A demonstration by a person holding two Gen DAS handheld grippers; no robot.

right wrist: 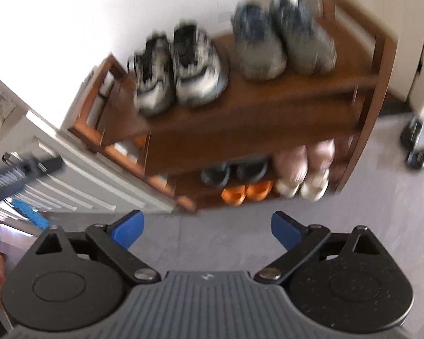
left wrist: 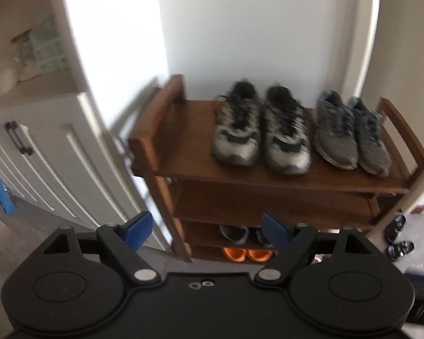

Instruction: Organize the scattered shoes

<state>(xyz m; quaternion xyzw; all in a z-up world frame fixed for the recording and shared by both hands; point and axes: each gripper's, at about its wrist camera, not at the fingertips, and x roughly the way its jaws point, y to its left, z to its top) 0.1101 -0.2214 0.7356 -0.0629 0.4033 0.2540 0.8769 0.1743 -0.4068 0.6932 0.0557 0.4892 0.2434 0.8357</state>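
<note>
Both my tools point downward toward the wooden shoe rack (left wrist: 183, 152). Ahead of the left tool (left wrist: 206, 230), the rack stands against a white wall beside a white cabinet (left wrist: 42, 152); the silver-black sneakers (left wrist: 261, 130) and grey sneakers (left wrist: 352, 132) sit paired on its top shelf. Black sandals (left wrist: 398, 237) lie on the floor, right of it. Left tool released, empty. Right tool (right wrist: 206, 230) released wide, empty, above grey floor (right wrist: 212, 243).

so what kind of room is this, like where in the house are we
Most likely a home entryway or hall. A wooden shoe rack stands against a white wall, with two pairs of grey sneakers on its top shelf. Black sandals lie loose on the floor beside it, and a white panelled cabinet stands to its left.
</note>
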